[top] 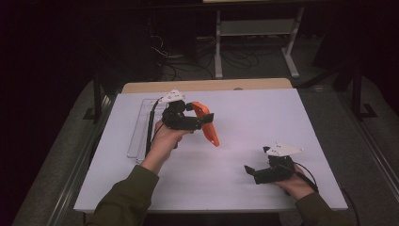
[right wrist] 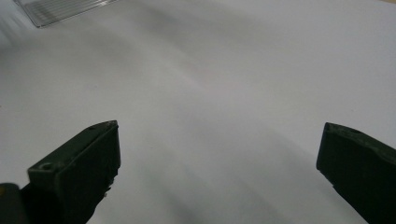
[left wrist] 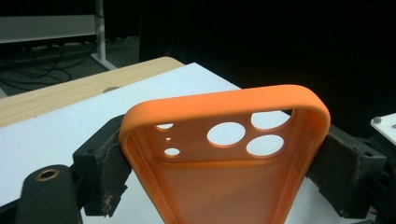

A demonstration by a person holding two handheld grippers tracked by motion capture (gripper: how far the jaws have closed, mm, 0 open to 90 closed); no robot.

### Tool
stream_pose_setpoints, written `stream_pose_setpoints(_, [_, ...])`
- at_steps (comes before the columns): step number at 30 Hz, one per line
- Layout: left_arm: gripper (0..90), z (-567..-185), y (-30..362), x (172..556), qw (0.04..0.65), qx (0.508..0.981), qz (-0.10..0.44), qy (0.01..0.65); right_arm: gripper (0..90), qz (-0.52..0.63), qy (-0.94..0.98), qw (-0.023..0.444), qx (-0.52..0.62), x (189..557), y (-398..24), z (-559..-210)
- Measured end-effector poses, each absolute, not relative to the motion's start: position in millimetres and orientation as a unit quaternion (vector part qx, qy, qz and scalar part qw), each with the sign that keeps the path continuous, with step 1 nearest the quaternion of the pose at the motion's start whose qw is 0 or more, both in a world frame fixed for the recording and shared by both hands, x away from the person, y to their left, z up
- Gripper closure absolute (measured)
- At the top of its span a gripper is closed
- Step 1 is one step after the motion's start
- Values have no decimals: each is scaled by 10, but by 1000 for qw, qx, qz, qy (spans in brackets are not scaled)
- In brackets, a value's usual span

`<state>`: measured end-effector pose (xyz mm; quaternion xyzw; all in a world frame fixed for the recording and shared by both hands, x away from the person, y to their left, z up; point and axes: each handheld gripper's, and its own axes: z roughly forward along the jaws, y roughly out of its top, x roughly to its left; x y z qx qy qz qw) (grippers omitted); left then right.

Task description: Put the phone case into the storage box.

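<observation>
One orange phone case (left wrist: 224,163), camera holes

No text, labels, numbers — none readable

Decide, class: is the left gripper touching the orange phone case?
Touching. In the left gripper view, the two black jaws press against opposite side walls of the orange phone case, with no gap showing. The high view shows the left gripper holding it above the table.
</observation>
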<state>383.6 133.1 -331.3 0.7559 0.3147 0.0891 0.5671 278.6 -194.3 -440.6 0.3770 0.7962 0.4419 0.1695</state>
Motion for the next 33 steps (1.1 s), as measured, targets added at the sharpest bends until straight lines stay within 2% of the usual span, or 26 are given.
stream_pose_setpoints(33, [155, -2873, 1548, 4127, 547, 757, 155, 321, 0, 444, 793, 173, 378, 2787, -1952, -4396])
